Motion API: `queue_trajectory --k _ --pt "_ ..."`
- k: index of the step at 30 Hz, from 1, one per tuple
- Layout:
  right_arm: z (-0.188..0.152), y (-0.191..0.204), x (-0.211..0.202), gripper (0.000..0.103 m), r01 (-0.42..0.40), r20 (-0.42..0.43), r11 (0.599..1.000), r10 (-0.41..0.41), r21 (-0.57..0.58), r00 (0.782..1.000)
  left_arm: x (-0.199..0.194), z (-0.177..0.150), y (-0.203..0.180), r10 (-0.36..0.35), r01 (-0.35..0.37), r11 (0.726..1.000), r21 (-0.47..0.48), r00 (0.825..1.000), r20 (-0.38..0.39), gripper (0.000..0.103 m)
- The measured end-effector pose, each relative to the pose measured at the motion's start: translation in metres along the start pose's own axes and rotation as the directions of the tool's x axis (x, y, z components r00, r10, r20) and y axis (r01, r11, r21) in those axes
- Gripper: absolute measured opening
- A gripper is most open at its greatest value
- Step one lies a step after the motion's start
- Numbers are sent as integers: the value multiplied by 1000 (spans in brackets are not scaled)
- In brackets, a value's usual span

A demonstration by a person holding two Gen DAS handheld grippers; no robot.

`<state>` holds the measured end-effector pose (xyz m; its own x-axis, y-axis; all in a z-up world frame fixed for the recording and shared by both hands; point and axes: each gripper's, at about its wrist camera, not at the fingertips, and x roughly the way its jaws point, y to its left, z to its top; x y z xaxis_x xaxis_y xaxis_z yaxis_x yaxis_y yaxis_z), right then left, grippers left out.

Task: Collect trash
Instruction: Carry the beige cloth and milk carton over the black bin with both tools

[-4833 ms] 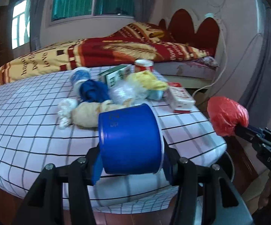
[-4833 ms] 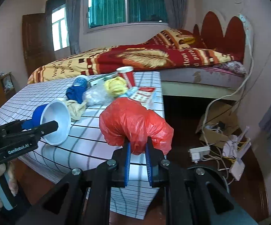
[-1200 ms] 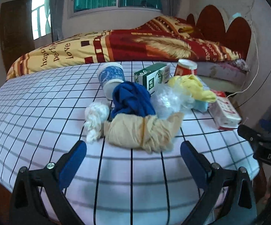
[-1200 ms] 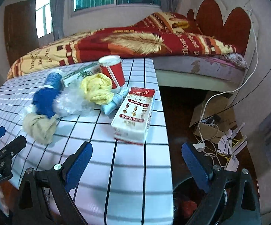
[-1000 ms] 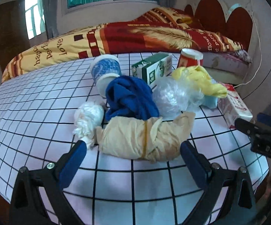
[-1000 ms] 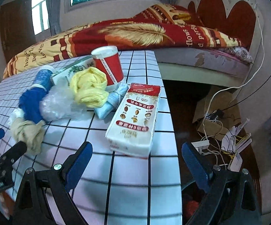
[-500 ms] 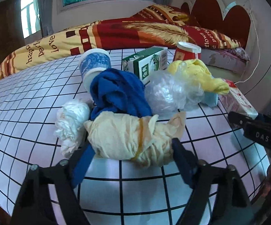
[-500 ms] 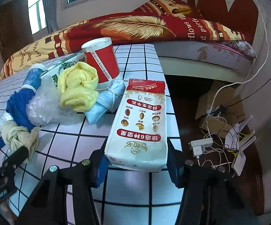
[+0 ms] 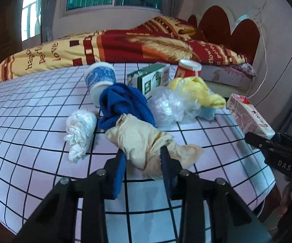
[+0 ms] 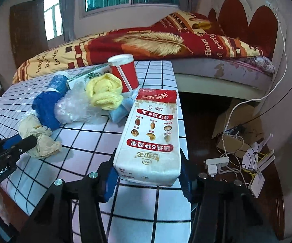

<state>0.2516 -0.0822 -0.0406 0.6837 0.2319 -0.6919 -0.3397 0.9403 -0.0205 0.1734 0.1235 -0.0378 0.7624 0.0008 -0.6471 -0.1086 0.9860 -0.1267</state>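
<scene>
We note the left hand-held gripper (image 9: 144, 162) w/ jaws closing on the crumpled beige plastic bag (image 9: 146, 143); blue pads sit against both sides of the wad, which lies on the counter (image 9: 34, 121) covered by a white black-grid cloth, near its front edge. The right hand-held gripper (image 10: 148, 174) is clamped on the near end of the white-and-red nut-milk carton (image 10: 152, 139), approx. half open; carton's far end points toward the trash pile, near end past the counter's right edge.

Remaining items on counter, grouped at centre: white tissue wad (image 9: 81, 129) just left of the beige bag, blue cloth bundle (image 9: 123, 105) behind it, clear plastic wrap (image 9: 170, 105), yellow crumpled bag (image 9: 198, 91), blue-patterned paper cup (image 9: 100, 81) on its side, green-and-white box (image 9: 150, 77), red paper cup (image 10: 123, 73) inverted. Bed w/ red-and-yellow blanket (image 10: 146, 40) behind.
</scene>
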Motion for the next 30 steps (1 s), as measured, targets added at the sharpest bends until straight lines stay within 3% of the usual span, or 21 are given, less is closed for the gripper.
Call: queue_trajectory --k 14,30 --pt "-22 -29 -61 55 23 77 1000 -23 9 997 -32 -6 -31 -72 71 997 28 997 42 34" --pt "-81 -97 -130 55 97 101 994 -102 51 990 -56 -28 -133 -228 224 959 172 974 6 34"
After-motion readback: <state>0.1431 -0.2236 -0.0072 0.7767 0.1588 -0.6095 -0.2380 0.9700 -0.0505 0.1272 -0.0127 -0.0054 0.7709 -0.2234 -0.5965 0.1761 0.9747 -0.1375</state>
